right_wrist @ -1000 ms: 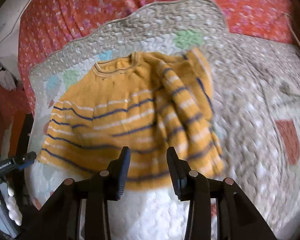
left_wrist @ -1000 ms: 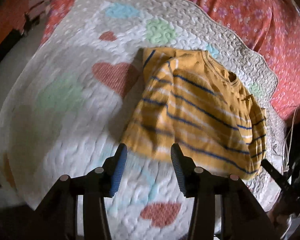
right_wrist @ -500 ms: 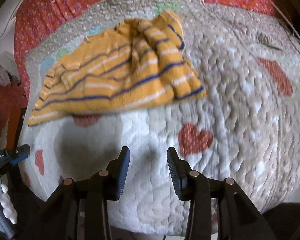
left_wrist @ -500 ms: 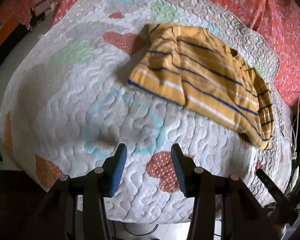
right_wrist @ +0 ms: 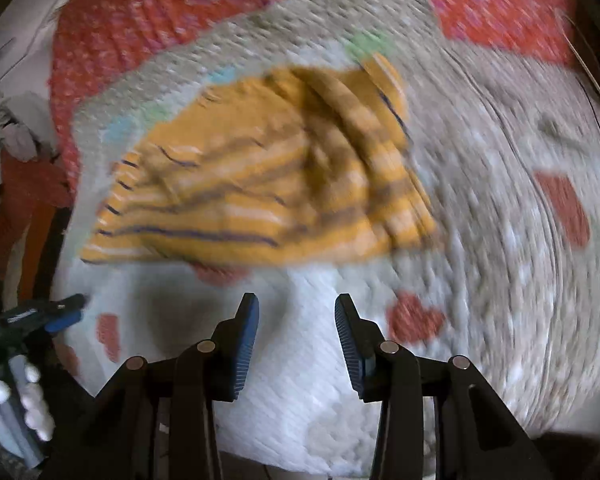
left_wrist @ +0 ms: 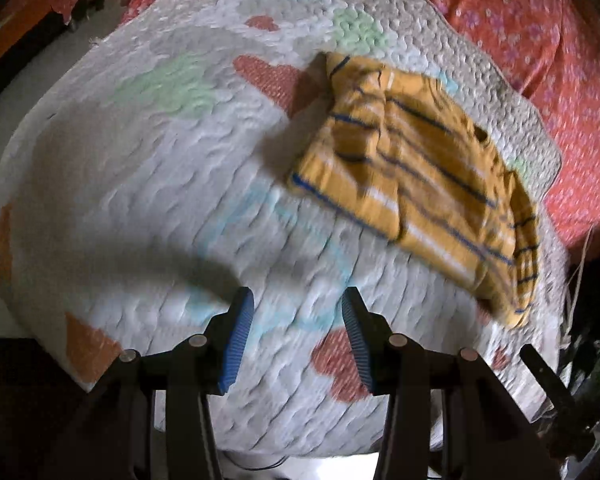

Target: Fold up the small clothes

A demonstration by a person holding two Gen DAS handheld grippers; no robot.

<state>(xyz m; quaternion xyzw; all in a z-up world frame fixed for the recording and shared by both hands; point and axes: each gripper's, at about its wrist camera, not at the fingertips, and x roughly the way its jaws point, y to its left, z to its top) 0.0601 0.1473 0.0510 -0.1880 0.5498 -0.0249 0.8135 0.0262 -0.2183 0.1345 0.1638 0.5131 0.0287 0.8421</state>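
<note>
Sweater (left_wrist: 416,184) (striped) flat on quilt (left_wrist: 148,184).

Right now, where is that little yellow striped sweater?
The yellow striped sweater lies partly folded on the white quilt with hearts, upper right in the left wrist view, beyond both grippers and touching neither.

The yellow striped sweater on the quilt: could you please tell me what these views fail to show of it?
- Right wrist view: motion blur smears the sweater; neckline and stripe detail unreadable.
- Left wrist view: the sweater is folded over itself, so its underside and one sleeve are hidden.
- Both views: whether any gripper touches it is clear; neither does.
</note>
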